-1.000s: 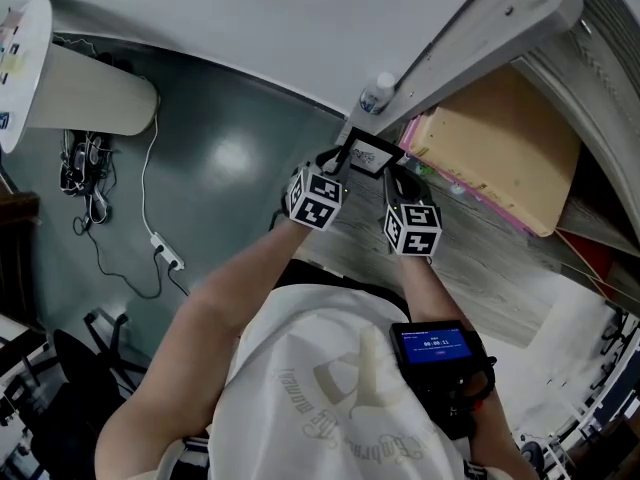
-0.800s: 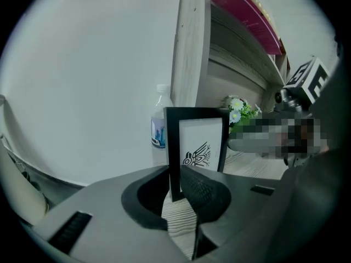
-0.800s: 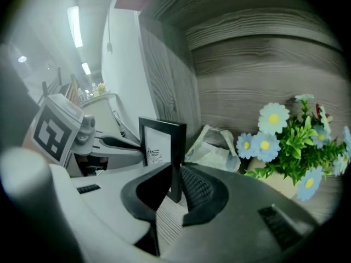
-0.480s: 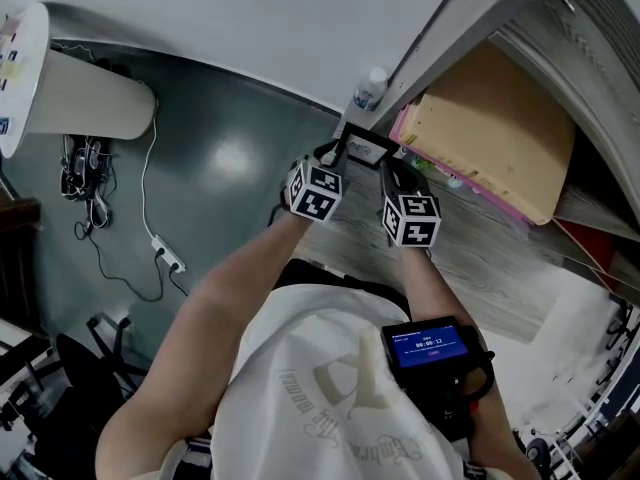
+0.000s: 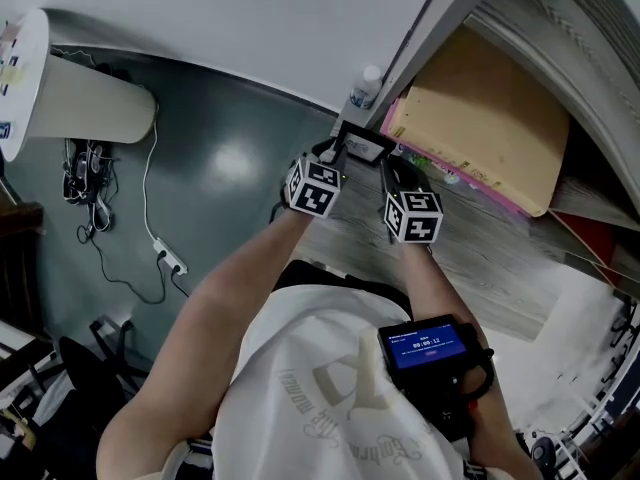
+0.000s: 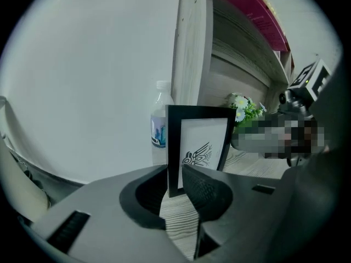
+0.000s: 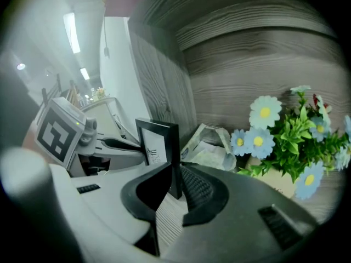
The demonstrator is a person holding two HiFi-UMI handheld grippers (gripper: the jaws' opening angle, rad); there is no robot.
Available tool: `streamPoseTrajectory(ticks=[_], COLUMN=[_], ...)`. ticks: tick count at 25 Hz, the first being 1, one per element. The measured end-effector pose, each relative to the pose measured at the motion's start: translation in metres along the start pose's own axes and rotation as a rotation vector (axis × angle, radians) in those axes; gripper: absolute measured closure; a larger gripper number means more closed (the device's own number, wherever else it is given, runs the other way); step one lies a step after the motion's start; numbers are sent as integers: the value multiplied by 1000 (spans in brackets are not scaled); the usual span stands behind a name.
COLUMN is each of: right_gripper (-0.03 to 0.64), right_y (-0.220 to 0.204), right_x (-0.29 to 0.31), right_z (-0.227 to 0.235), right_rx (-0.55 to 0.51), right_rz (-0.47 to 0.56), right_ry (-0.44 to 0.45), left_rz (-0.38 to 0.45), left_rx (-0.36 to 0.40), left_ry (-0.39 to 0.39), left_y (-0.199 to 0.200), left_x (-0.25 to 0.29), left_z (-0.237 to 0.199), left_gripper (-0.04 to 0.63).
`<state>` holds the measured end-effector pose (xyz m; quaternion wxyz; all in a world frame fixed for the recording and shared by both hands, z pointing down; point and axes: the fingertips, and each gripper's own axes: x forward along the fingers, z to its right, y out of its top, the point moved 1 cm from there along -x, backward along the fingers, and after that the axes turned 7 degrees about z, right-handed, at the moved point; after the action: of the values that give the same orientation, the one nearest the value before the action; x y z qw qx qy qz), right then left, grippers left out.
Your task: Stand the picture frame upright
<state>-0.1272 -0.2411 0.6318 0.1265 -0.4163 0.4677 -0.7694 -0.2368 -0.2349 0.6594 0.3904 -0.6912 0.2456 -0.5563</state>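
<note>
The black picture frame (image 5: 365, 148) with a white print stands upright on the grey wooden shelf (image 5: 480, 258). My left gripper (image 5: 330, 155) is at its left edge. In the left gripper view the frame (image 6: 200, 144) rises just beyond the jaws, which are opening, and its lower left corner still sits between them with a little slack. My right gripper (image 5: 391, 170) holds the right edge. In the right gripper view the frame (image 7: 160, 147) is seen edge-on, and the right gripper (image 7: 175, 177) is shut on that edge.
A clear water bottle (image 6: 160, 126) stands behind the frame by the shelf's upright board (image 6: 192, 43). Artificial daisies (image 7: 285, 138) and a crumpled packet (image 7: 207, 146) lie to the right. A tan and pink folder (image 5: 490, 118) leans above. A cable and power strip (image 5: 165, 258) are on the floor.
Both grippers and the frame stay in nearly the same place. The head view has shifted a little, so the shelf sits slightly higher in the picture.
</note>
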Motion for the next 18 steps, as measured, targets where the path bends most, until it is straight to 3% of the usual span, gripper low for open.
streamPoseTrajectory(ticks=[12,18], right_gripper=[565,607], right_y=[8,13], right_x=[-20,-35], right_z=[1,-14], right_rx=[8,-6], right_rz=[53,85], right_ry=[-2,10], left_rz=[31,60], left_rx=[-33,-61], left_ry=[-6,-15], left_y=[4,0], left_x=[-29,-60], left_z=[10,19], left_gripper=[495,568])
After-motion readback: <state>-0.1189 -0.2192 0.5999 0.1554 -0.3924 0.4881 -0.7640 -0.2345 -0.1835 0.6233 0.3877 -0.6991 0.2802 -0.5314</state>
